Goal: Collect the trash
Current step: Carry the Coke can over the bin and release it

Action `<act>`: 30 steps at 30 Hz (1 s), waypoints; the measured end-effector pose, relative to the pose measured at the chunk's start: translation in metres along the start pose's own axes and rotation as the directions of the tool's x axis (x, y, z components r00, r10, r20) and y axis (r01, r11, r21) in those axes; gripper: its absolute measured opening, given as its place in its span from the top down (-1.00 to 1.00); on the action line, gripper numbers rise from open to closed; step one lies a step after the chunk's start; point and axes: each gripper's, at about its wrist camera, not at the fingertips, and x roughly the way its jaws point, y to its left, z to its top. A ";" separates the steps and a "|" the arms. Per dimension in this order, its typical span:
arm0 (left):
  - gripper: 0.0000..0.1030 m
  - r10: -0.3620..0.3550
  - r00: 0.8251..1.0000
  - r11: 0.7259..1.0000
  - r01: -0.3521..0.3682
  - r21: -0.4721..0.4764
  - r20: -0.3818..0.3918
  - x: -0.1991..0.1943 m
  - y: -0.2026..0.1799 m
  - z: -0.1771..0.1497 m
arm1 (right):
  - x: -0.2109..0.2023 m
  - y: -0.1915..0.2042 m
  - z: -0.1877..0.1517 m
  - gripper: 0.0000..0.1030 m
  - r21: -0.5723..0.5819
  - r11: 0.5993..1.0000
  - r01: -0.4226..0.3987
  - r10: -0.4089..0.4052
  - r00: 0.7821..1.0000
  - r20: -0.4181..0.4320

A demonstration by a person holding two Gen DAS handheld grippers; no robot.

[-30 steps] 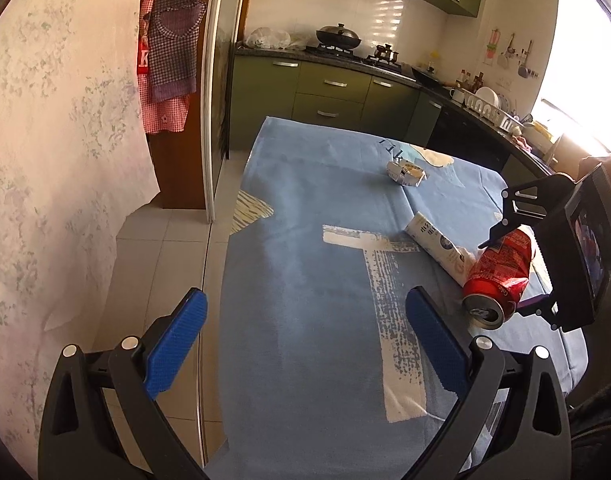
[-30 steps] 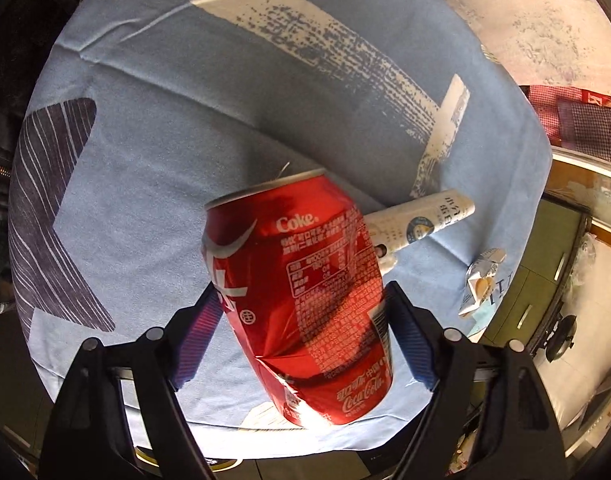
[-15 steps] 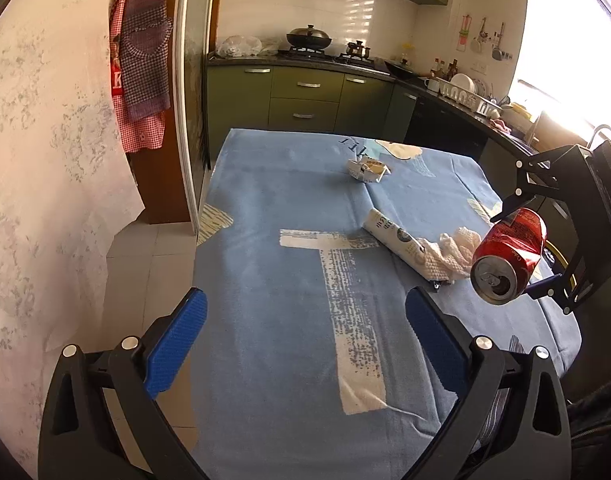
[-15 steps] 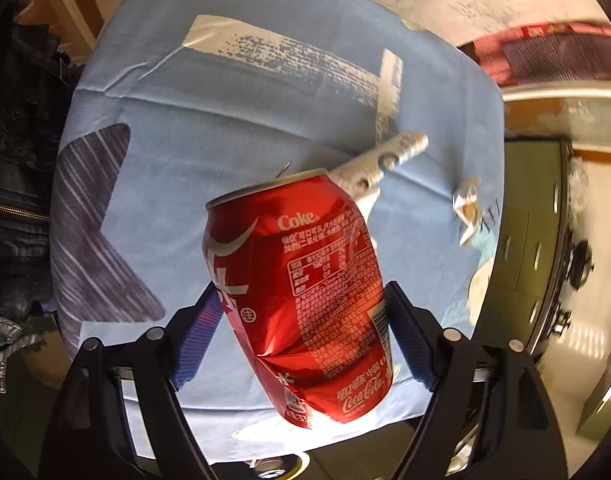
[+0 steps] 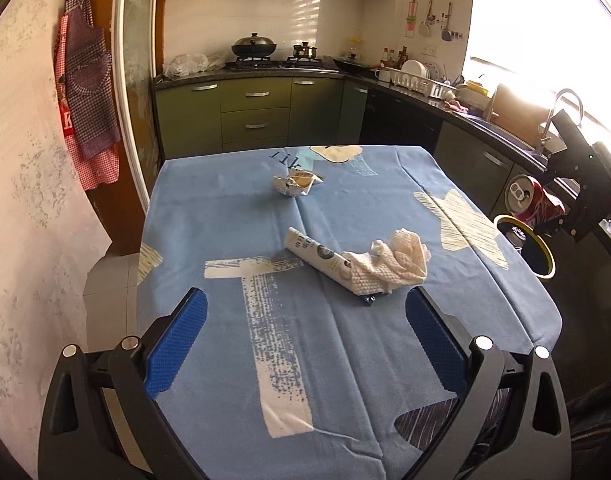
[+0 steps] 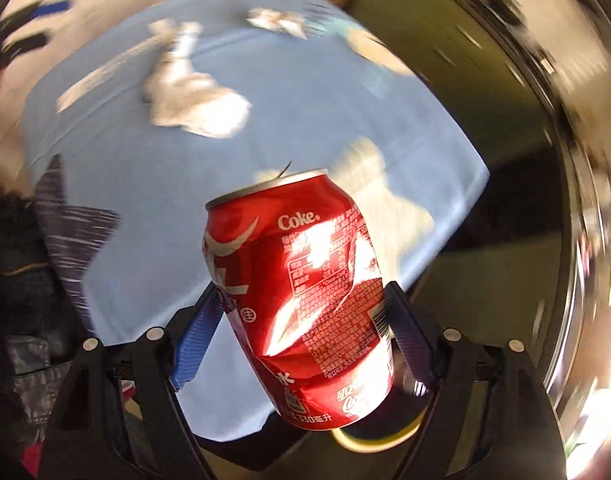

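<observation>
Right wrist view is smeared: the crumpled paper (image 6: 197, 100) beyond the tongs is only a pale blur. The can (image 6: 305, 296) hides most of the yellow-rimmed bin (image 6: 369, 440) beneath it.

left gripper (image 5: 303, 334): black frame | blue ribbed fingers (image 5: 176, 344) | 4 silver screws

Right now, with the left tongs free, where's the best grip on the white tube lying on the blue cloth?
Grip the bare printed half of the white tube, toward its flat crimped end. It lies diagonally with the crumpled tissue draped over its near end, so come from above with the left tongs turned so the pads close across its narrow width. That probably avoids snagging the tissue.
</observation>
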 end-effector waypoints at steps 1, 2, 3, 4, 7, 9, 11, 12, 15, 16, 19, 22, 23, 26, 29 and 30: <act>-0.90 -0.007 1.000 1.000 0.007 0.008 -0.003 0.003 -0.004 0.002 | 0.005 -0.021 -0.014 -0.48 0.093 0.996 0.005 -0.003 1.000 -0.014; -0.90 -0.013 1.000 1.000 0.013 0.015 -0.007 0.005 -0.008 0.004 | 0.010 -0.038 -0.027 -0.48 0.169 0.986 0.002 0.002 1.000 -0.022; -0.90 -0.019 1.000 0.999 0.020 0.025 -0.014 0.009 -0.012 0.006 | 0.017 -0.057 -0.044 -0.48 0.256 0.967 -0.002 0.010 0.999 -0.031; -0.90 -0.024 1.000 0.999 0.024 0.033 -0.018 0.011 -0.015 0.006 | 0.022 -0.072 -0.058 -0.48 0.322 0.947 0.000 0.013 0.999 -0.037; -0.90 -0.035 0.999 0.998 0.037 0.056 -0.033 0.019 -0.024 0.010 | 0.043 -0.113 -0.106 -0.48 0.514 0.858 0.003 0.026 0.998 -0.049; -0.90 -0.043 0.998 0.997 0.045 0.067 -0.044 0.024 -0.029 0.012 | 0.058 -0.131 -0.127 -0.48 0.599 0.801 0.018 0.027 0.997 -0.066; -0.90 -0.048 0.998 0.996 0.052 0.077 -0.052 0.027 -0.034 0.012 | 0.073 -0.146 -0.150 -0.48 0.675 0.737 0.025 0.037 0.996 -0.078; -0.90 -0.051 0.997 0.995 0.056 0.082 -0.056 0.029 -0.036 0.013 | 0.081 -0.153 -0.160 -0.49 0.709 0.705 0.026 0.046 0.996 -0.081; -0.90 -0.062 0.996 0.993 0.068 0.091 -0.067 0.034 -0.042 0.014 | 0.096 -0.171 -0.182 -0.53 0.778 0.627 0.039 0.012 0.998 -0.060; -0.90 -0.067 0.995 0.993 0.073 0.094 -0.070 0.035 -0.044 0.015 | 0.095 -0.176 -0.188 -0.59 0.799 0.599 0.055 -0.025 0.998 -0.050; -0.90 -0.080 0.994 0.991 0.088 0.105 -0.073 0.037 -0.051 0.014 | 0.082 -0.180 -0.200 -0.66 0.859 0.508 0.055 -0.109 0.994 0.001; -0.90 -0.093 0.993 0.988 0.102 0.117 -0.078 0.040 -0.056 0.014 | 0.065 -0.164 -0.203 -0.66 0.882 0.471 0.007 -0.154 0.985 0.075; -0.90 -0.094 0.992 0.987 0.103 0.121 -0.080 0.041 -0.057 0.013 | 0.059 -0.153 -0.203 -0.66 0.887 0.462 0.001 -0.173 0.981 0.089; -0.90 -0.096 0.991 0.987 0.107 0.120 -0.090 0.047 -0.056 0.013 | 0.044 -0.117 -0.203 -0.66 0.883 0.462 -0.081 -0.173 0.968 0.180; -0.90 -0.087 0.990 0.989 0.099 0.113 -0.108 0.056 -0.052 0.012 | 0.038 -0.078 -0.191 -0.74 0.856 0.501 -0.125 -0.174 0.955 0.241; -0.90 -0.085 0.989 0.989 0.098 0.114 -0.117 0.059 -0.050 0.012 | 0.040 -0.066 -0.185 -0.75 0.848 0.516 -0.123 -0.174 0.954 0.245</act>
